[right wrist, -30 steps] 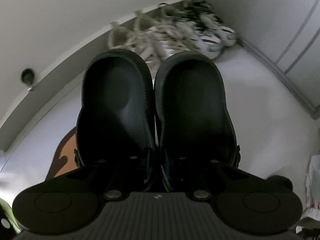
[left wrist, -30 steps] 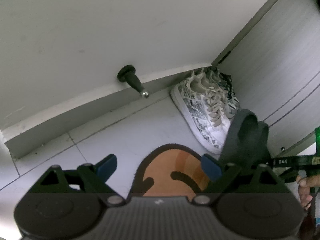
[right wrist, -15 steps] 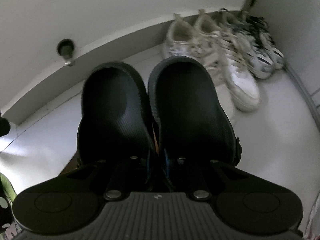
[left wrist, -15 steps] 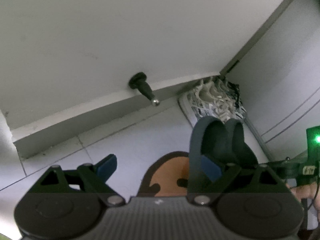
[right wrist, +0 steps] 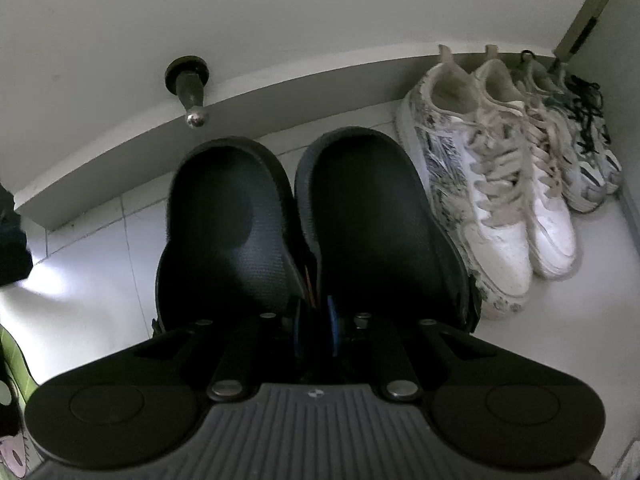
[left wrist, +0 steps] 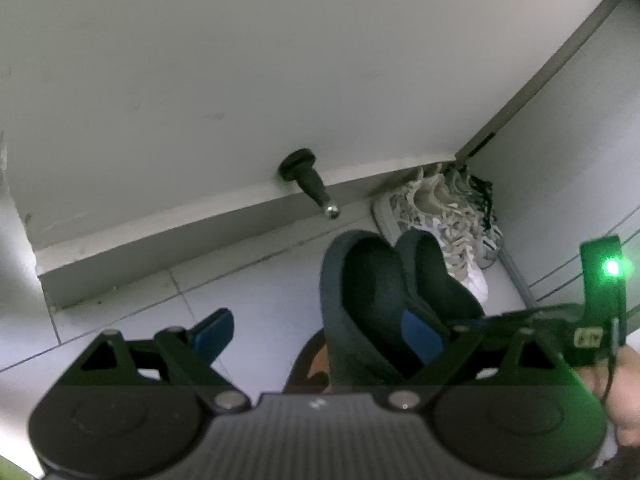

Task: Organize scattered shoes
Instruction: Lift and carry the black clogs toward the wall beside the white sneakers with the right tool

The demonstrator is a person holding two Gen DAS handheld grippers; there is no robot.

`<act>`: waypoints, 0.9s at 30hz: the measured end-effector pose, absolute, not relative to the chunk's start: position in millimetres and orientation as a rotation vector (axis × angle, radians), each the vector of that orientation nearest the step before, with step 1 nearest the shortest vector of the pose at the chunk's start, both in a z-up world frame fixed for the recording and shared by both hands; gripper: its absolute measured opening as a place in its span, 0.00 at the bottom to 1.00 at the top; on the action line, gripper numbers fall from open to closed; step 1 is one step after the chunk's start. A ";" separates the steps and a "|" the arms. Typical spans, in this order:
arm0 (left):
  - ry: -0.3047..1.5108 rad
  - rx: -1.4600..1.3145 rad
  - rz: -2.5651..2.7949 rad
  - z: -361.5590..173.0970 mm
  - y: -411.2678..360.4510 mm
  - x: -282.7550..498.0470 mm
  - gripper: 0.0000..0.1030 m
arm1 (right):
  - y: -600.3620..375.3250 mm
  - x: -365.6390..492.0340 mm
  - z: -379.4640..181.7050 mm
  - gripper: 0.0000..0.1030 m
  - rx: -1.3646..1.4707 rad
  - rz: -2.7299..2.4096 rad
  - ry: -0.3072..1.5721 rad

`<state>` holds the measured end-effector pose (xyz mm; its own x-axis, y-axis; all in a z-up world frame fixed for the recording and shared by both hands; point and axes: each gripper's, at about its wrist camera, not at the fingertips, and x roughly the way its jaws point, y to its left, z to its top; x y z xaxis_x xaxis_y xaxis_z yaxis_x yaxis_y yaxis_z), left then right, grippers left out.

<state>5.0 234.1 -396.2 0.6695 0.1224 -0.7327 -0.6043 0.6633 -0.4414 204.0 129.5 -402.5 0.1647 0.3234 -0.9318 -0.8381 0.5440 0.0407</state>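
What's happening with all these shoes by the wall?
A person is tidying shoes with a handheld tool in each hand. The right tool is shut on a pair of dark clogs, pinching their inner edges together and carrying them towards the row of sneakers lined up along the baseboard in the corner. The left tool is open and empty, held above the tiled floor. A doorstop sticks out from the wall just beyond the clogs.
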 end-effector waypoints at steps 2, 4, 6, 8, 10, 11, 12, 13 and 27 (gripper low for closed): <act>0.732 -0.742 0.452 -397.4 234.2 5.3 0.90 | 137.6 203.2 -403.2 0.11 -0.575 0.905 1.106; 0.736 -0.745 0.450 -398.2 234.6 5.7 0.90 | 145.4 203.9 -402.9 0.00 -0.563 0.932 1.103; 0.738 -0.747 0.450 -398.7 235.1 5.7 0.90 | 154.8 207.4 -401.6 0.00 -0.582 0.919 1.087; 0.738 -0.752 0.453 -399.2 236.3 5.1 0.90 | 160.2 215.8 -402.6 0.00 -0.577 0.906 1.107; 0.736 -0.756 0.456 -399.4 237.3 4.5 0.90 | 162.3 223.6 -401.0 0.00 -0.574 0.889 1.105; 0.735 -0.757 0.458 -399.3 237.8 4.2 0.90 | 161.6 226.6 -399.8 0.00 -0.563 0.885 1.109; 0.734 -0.759 0.460 -399.2 238.2 3.8 0.90 | 160.7 229.8 -399.0 0.00 -0.552 0.879 1.115; 0.734 -0.760 0.462 -399.4 238.2 3.5 0.90 | 159.9 232.4 -399.0 0.01 -0.544 0.872 1.122; 0.736 -0.775 0.465 -400.9 239.8 2.0 0.90 | 185.0 238.7 -439.8 0.65 -0.613 0.808 1.215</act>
<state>2.0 239.8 -400.9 0.6620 0.1118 -0.7411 -0.6207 0.6359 -0.4586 238.7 185.0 -439.8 0.1396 0.2099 -0.9677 -0.8114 0.5844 0.0097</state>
